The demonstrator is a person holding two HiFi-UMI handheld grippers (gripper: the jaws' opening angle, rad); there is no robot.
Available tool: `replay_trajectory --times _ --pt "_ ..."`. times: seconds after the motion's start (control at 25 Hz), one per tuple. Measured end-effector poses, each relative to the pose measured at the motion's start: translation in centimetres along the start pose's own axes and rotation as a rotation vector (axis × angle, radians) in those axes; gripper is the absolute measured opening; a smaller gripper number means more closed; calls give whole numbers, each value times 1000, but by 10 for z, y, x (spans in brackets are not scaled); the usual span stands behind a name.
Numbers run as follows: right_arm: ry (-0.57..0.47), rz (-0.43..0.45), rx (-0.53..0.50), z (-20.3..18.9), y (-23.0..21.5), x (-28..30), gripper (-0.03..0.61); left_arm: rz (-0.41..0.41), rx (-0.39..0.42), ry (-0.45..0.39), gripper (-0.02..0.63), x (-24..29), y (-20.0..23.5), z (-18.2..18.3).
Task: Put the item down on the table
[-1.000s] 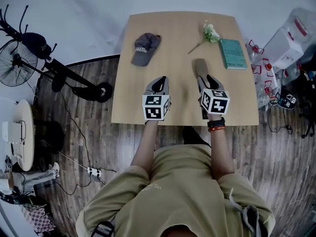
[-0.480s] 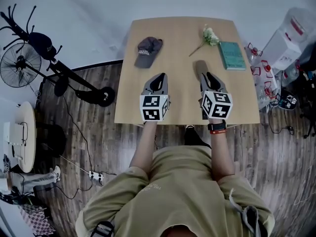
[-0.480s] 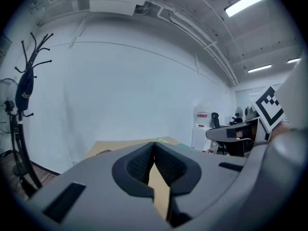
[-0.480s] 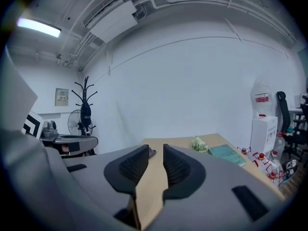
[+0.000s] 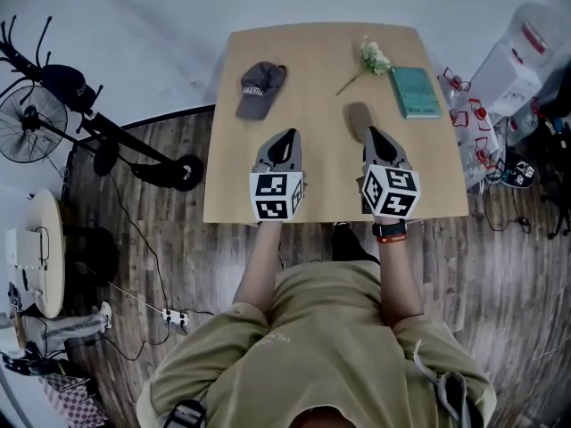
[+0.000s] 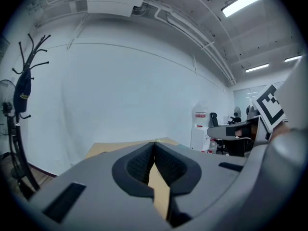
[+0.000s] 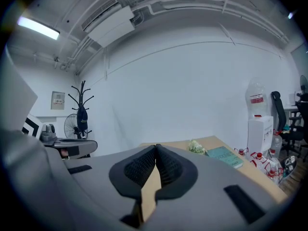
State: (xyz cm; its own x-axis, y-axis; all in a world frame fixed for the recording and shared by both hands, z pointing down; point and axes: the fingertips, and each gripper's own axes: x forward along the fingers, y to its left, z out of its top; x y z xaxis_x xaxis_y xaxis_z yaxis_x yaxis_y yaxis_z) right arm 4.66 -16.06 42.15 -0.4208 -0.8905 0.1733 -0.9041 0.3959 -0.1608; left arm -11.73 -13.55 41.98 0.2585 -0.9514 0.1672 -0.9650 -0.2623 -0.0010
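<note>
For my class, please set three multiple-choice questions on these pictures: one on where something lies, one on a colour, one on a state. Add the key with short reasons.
1. Where does the teal book lie?
A. On the table, at the person's right, next to the flower
B. At the table's near left corner
C. On the floor

2. What colour is the cap?
A. Red
B. Dark grey
C. Yellow

3. How do the jaws of the left gripper stand?
A. Wide apart
B. Closed on a cloth
C. Together, with nothing between them

Key: 1 A, the head view shows the book just right of the flower. 2 B, the cap is dark grey against the pale wood. 3 C, the left gripper view shows the tips meeting, empty.
</note>
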Motion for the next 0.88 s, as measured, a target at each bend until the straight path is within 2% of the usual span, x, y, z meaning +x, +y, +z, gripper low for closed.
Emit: replay_trajectory --times 0.28,0.52,0.88 --pt "23 -3 2 -4 -15 20 15 -10 -27 2 21 27 1 0" --pt "73 -1 0 -16 -40 50 15 -18 -65 54 21 71 -1 -23" --pt "181 37 14 -47 -104 150 15 -25 -119 179 21 185 1 -70"
